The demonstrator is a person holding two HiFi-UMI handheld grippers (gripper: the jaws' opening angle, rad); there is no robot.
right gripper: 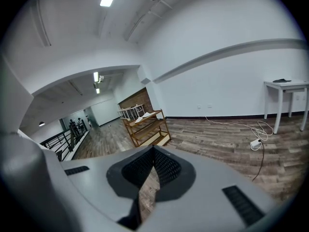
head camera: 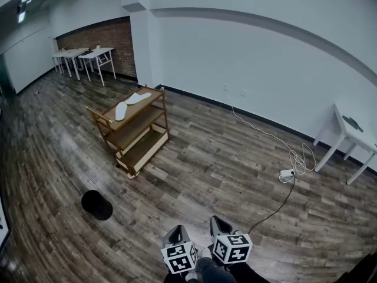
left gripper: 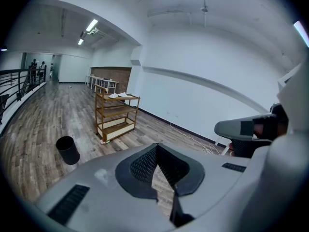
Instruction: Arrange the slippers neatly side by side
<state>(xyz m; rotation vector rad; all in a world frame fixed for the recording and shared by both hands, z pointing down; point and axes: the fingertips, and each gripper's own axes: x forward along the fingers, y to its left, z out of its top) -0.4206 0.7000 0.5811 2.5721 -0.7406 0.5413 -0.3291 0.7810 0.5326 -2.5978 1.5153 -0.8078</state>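
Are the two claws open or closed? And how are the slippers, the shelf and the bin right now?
left gripper: shut, nothing between its jaws.
right gripper: shut, nothing between its jaws.
wooden rack: standing upright on the floor.
slippers: lying on the rack's top shelf, angled apart, not side by side.
black bin: upright, no lid.
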